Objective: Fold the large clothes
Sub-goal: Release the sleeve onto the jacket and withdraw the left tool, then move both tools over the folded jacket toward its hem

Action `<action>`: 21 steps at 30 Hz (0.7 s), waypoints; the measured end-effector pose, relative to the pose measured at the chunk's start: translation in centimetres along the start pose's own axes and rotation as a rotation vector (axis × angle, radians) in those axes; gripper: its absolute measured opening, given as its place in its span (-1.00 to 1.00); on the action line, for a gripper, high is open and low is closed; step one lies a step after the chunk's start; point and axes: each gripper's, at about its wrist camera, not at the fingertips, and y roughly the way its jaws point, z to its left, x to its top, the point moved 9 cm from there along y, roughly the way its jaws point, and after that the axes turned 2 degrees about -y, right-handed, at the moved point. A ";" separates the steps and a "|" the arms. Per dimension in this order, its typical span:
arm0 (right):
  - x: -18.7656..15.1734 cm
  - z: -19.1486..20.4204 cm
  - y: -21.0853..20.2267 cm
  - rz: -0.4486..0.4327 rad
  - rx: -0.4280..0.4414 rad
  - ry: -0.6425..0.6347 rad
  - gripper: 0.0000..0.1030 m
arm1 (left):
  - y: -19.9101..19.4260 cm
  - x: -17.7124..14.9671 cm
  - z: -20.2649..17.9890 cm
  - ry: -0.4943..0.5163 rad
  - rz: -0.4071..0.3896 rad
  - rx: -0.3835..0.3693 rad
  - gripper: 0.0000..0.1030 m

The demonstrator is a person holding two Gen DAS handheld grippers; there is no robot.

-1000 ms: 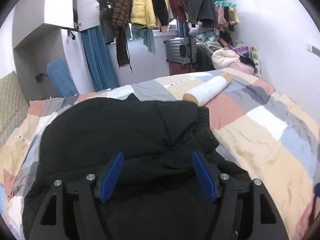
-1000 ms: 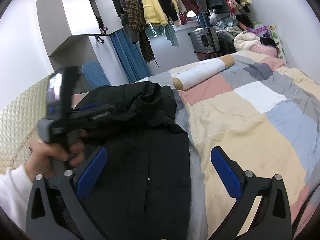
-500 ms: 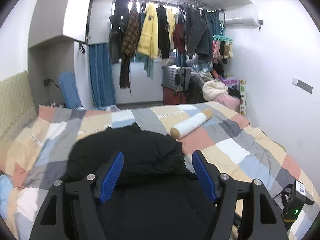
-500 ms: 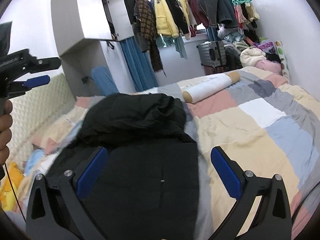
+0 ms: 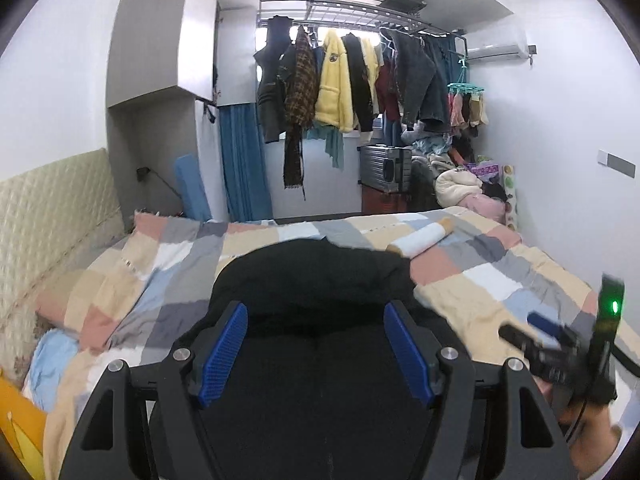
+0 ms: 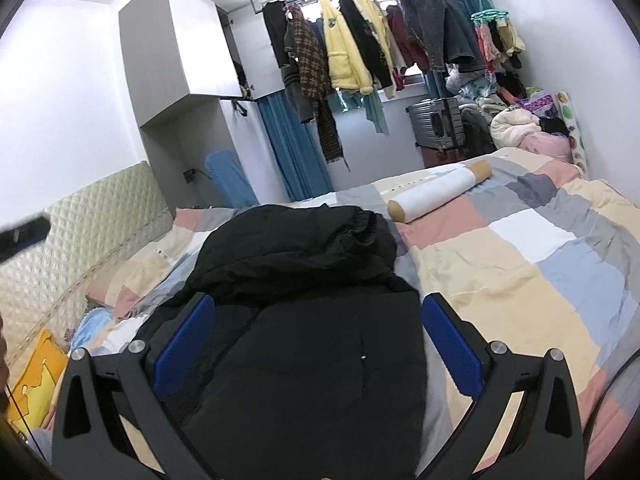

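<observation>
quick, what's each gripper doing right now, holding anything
Left gripper: open, holding nothing, above the black padded jacket.
Right gripper: open, holding nothing, fingers apart above the same jacket.

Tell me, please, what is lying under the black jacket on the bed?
The black jacket lies on the patchwork quilt, which shows all around it. Whatever else sits beneath is covered.

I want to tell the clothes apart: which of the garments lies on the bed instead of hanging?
The black jacket lies on the bed; the yellow coat and the others hang from the rack.
</observation>
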 end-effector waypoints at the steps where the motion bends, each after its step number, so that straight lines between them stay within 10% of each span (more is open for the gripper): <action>1: -0.2 0.3 0.1 0.008 0.002 -0.007 0.99 | -0.2 -0.8 0.5 -0.002 0.000 0.002 0.37; 8: -2.0 1.3 1.7 0.086 -0.027 -0.070 0.99 | -0.8 -4.9 7.3 -0.068 -0.011 0.052 0.37; 21: -4.5 -0.2 4.7 0.276 -0.035 -0.028 0.99 | 6.6 -13.7 17.6 -0.238 0.199 0.104 0.37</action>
